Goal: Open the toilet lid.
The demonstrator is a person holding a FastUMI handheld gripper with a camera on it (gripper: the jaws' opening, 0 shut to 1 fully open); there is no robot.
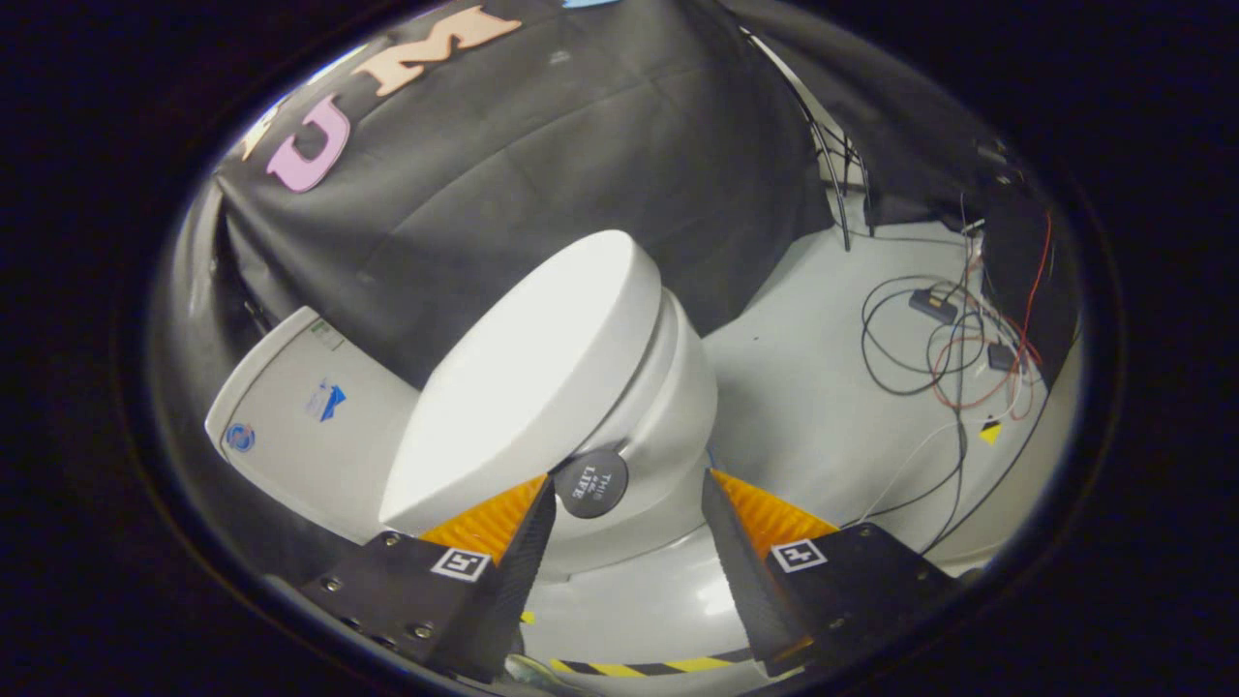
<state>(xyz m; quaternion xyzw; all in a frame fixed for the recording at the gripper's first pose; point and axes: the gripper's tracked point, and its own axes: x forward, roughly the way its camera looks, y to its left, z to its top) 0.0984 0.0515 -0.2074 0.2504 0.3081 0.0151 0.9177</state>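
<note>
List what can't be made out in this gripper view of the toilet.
- Gripper, fingers apart: whether the one finger touches the toilet lid edge is hidden behind the finger.
- Black round disc on the bowl: its purpose is unclear.
- Tank: the far end is cut off by the black cloth.

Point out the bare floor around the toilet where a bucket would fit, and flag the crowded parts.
Bare floor lies between the toilet bowl and the cable tangle. The cables crowd the far side. The open gripper sits against the lid and its round black tab.
</note>
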